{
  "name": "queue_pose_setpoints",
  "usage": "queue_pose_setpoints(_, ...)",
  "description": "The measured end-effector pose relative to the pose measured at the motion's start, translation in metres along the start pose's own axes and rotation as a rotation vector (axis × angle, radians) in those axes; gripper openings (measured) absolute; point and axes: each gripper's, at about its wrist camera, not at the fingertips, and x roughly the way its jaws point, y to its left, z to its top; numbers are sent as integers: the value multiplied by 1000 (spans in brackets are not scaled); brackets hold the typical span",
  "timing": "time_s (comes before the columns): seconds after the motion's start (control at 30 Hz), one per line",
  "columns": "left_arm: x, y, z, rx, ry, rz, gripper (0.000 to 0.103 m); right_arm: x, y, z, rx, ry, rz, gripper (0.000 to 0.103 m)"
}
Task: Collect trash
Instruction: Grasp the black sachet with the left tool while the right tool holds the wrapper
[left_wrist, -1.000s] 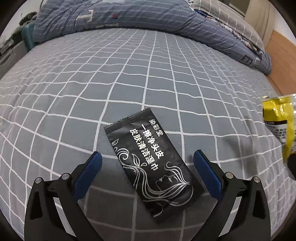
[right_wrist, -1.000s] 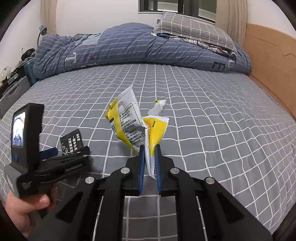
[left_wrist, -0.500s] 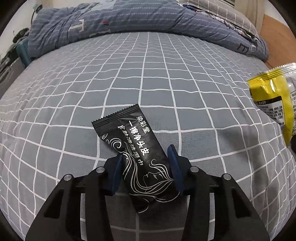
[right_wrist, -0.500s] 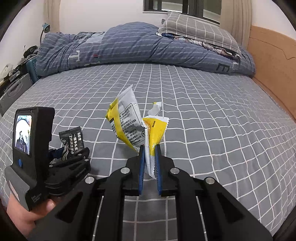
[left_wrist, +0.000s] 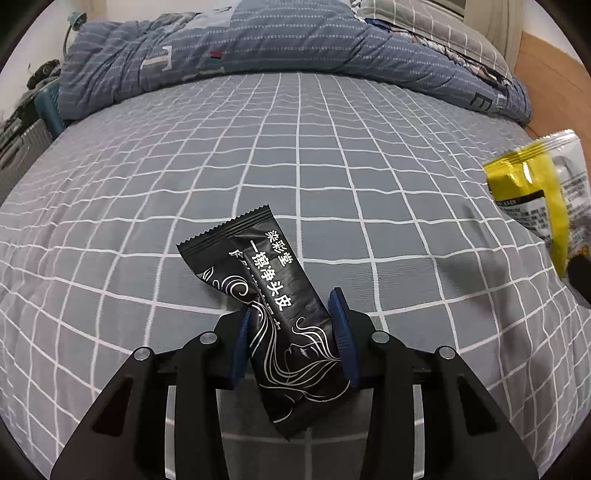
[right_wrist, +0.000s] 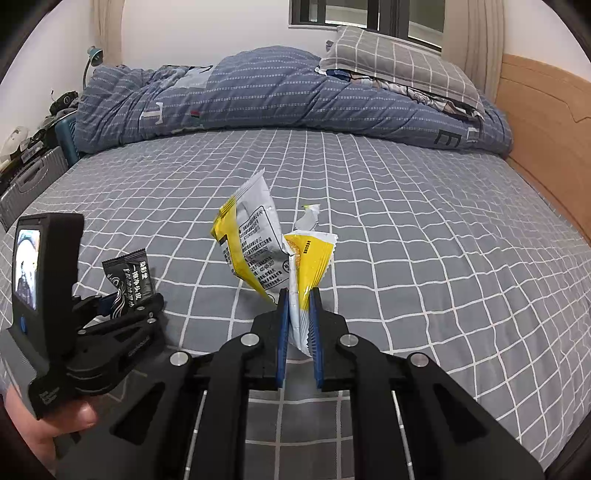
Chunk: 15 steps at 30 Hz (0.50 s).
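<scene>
Left wrist view: left gripper (left_wrist: 291, 314) jaws have just been closing, now clamped on sides of black sachet (left_wrist: 271, 291) w/ white Chinese print, its top end sticking out over grey checked bed sheet (left_wrist: 295, 147). Yellow wrapper (left_wrist: 535, 195) at right edge. Blue duvet (left_wrist: 258, 48) bunched at far end.

Right wrist view: right gripper (right_wrist: 298, 295) jaws narrow, pinching yellow-and-silver wrappers, held upright above sheet. Left gripper sits at left w/ sachet; person's hand (right_wrist: 44, 424) under it. Checked pillow (right_wrist: 399, 62) on duvet.

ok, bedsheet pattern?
Grey bedsheet with a white grid of squares; clearest in the left wrist view.
</scene>
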Motion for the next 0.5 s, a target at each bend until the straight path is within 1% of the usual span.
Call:
queue_pose_setpoints(0.2,-19,12,-3,7,-17,-26,39,-4,10,4,3,-14,16,10)
queue_pose_setpoints(0.33,-31,19,-5,22,-29,-24,39,-7,22,4,-21,-18,26,10)
queue_pose_setpoints(0.5,-45,34,-9,19,-39,-23,39,-12,36,6,-32,-28,42,11)
